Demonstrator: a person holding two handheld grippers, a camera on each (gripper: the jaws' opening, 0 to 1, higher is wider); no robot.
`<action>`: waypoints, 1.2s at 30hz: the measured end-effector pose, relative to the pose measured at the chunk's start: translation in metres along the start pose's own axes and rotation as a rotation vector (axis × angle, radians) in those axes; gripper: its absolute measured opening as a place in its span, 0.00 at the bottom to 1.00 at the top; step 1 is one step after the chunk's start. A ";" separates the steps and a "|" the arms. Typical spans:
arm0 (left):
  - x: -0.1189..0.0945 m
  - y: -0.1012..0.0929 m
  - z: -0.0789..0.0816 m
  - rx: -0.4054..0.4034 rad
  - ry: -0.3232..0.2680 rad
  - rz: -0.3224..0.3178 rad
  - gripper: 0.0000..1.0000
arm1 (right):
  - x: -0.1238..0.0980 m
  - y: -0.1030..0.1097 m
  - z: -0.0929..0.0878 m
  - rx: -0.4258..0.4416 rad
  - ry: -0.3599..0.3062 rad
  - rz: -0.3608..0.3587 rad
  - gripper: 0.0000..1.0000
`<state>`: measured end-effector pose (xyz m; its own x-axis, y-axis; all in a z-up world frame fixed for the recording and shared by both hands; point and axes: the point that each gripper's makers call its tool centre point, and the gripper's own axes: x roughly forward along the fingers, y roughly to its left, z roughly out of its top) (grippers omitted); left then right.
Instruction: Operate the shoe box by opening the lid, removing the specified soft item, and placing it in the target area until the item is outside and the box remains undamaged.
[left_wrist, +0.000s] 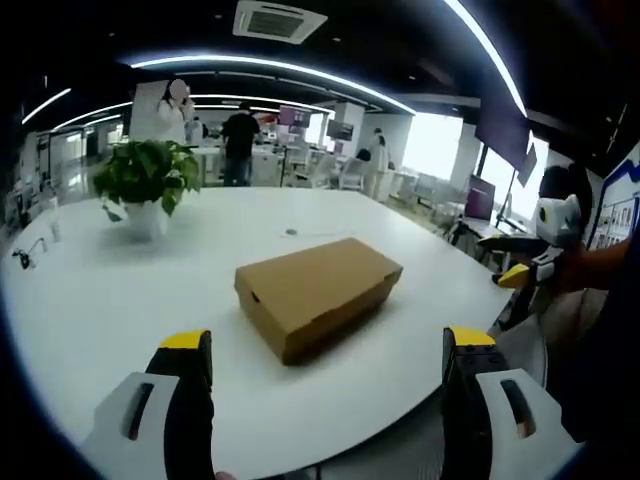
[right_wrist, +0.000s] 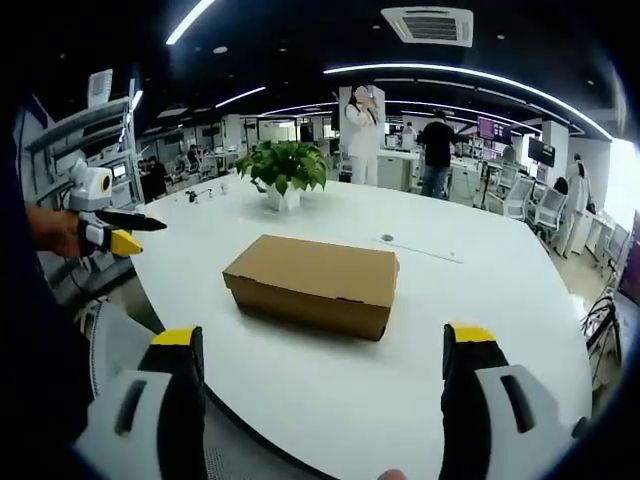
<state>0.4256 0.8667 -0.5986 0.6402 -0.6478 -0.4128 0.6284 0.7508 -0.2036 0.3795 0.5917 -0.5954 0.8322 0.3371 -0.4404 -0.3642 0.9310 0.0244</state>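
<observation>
A brown cardboard shoe box (left_wrist: 315, 293) lies on the white table (left_wrist: 120, 290) with its lid down; nothing of its contents shows. My left gripper (left_wrist: 325, 345) is open, jaws wide apart, just short of the box's near corner. In the right gripper view the same box (right_wrist: 315, 282) lies ahead of my right gripper (right_wrist: 325, 340), which is open too and holds nothing. The right gripper (left_wrist: 530, 265) shows at the table's right edge in the left gripper view. The left gripper (right_wrist: 110, 232) shows at the left of the right gripper view.
A potted green plant (left_wrist: 147, 180) in a white pot stands on the table behind the box, also seen as the plant (right_wrist: 285, 168). A small round port (right_wrist: 387, 238) sits in the tabletop. Several people stand among desks and chairs in the background.
</observation>
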 end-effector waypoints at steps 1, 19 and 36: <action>0.000 0.000 0.000 0.000 -0.002 0.000 0.97 | 0.000 0.000 0.000 0.001 0.001 0.000 0.94; -0.002 0.000 0.000 0.003 -0.002 -0.001 0.97 | -0.004 0.003 -0.001 0.001 -0.001 -0.004 0.93; -0.003 -0.003 -0.003 -0.003 0.002 -0.002 0.97 | -0.003 0.005 -0.003 0.005 0.004 0.005 0.92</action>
<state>0.4205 0.8672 -0.5990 0.6377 -0.6494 -0.4142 0.6285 0.7496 -0.2075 0.3736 0.5946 -0.5964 0.8286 0.3410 -0.4441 -0.3663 0.9300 0.0306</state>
